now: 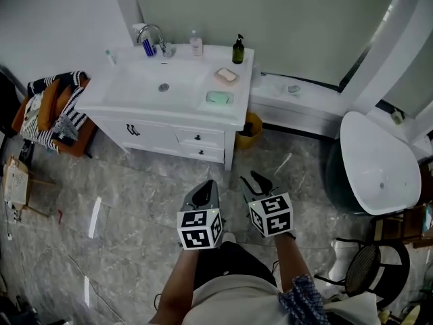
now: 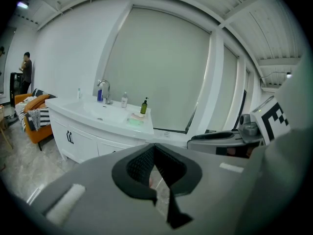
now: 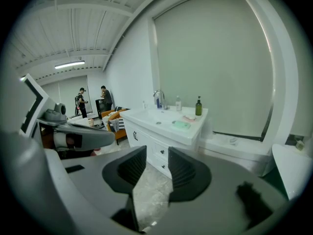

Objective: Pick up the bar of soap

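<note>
Above floor [image 1: 135, 202]: right tongs [image 3: 156, 152] half-open, empty.

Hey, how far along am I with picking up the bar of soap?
Done: nothing yet; the bar of soap lies in its dish on the vanity, untouched. In hand: the left hand-held gripper, jaws together, and the right hand-held gripper, jaws apart, both empty, point at the vanity from across the floor. Left: reach the vanity, grip the bar, lift it.

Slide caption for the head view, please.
Left gripper and right gripper held short of a white vanity, bar of soap untouched on top.
</note>
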A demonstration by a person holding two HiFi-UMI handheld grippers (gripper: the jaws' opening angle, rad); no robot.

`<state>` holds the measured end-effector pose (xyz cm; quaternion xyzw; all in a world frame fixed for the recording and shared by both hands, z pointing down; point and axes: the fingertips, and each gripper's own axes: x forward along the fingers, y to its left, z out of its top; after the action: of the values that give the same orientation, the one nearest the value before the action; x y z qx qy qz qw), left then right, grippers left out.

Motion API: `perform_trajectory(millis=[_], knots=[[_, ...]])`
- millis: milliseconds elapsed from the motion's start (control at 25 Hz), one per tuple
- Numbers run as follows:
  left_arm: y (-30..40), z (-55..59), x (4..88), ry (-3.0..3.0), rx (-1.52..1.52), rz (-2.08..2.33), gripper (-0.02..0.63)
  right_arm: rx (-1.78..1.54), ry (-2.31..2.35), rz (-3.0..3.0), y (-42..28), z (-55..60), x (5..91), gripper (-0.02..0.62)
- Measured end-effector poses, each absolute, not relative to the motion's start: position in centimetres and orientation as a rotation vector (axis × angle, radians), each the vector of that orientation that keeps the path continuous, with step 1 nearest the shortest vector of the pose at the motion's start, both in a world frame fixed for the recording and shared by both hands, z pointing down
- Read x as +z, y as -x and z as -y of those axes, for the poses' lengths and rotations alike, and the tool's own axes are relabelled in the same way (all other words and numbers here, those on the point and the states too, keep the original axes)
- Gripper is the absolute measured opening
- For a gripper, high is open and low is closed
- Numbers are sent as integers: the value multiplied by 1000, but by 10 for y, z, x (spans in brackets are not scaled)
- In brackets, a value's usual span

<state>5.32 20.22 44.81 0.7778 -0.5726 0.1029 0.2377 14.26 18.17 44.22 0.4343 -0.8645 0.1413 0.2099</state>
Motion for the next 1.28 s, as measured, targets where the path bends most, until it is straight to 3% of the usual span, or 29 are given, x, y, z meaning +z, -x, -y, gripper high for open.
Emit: perform_trajectory(millis=[1280], knots=[[-42, -76, 456, -2147, 273, 1573, 6, 329, -1247, 2395, -133, -58, 445, 132]])
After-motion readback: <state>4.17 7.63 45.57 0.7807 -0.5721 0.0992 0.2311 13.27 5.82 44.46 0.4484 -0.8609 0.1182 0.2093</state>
